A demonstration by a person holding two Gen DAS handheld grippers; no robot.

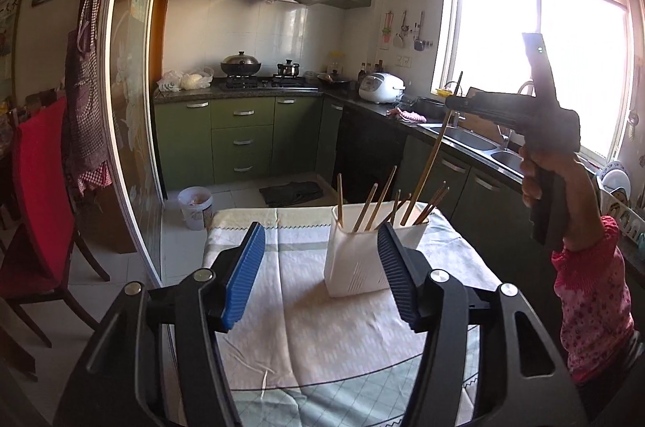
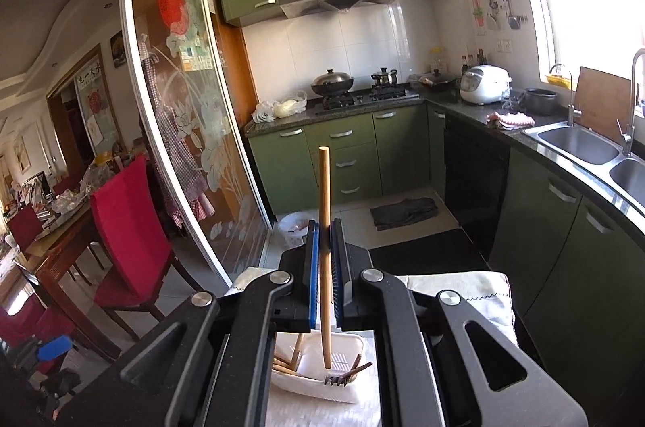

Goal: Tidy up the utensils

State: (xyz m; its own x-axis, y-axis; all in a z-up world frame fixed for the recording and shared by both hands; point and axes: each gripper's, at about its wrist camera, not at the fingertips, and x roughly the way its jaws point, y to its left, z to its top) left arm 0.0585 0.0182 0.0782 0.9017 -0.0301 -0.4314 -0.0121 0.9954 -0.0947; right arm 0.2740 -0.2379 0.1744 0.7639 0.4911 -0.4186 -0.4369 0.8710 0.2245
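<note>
A white utensil holder (image 1: 363,257) stands on the cloth-covered table (image 1: 314,326) and holds several wooden chopsticks (image 1: 373,201). My left gripper (image 1: 320,273) is open and empty, its right finger just in front of the holder. My right gripper (image 1: 453,102) is raised above the holder, shut on a long wooden-handled utensil (image 1: 427,165) whose lower end reaches into the holder. In the right wrist view the gripper (image 2: 324,257) clamps that handle (image 2: 324,209) upright over the holder (image 2: 318,374), and a fork-like metal head (image 2: 336,380) shows at the holder's rim.
Green kitchen cabinets (image 1: 242,140), a stove with pots (image 1: 258,76) and a sink (image 1: 467,136) stand behind. A red chair (image 1: 36,209) and a glass sliding door (image 1: 129,128) are on the left. A bin (image 1: 195,207) stands on the floor.
</note>
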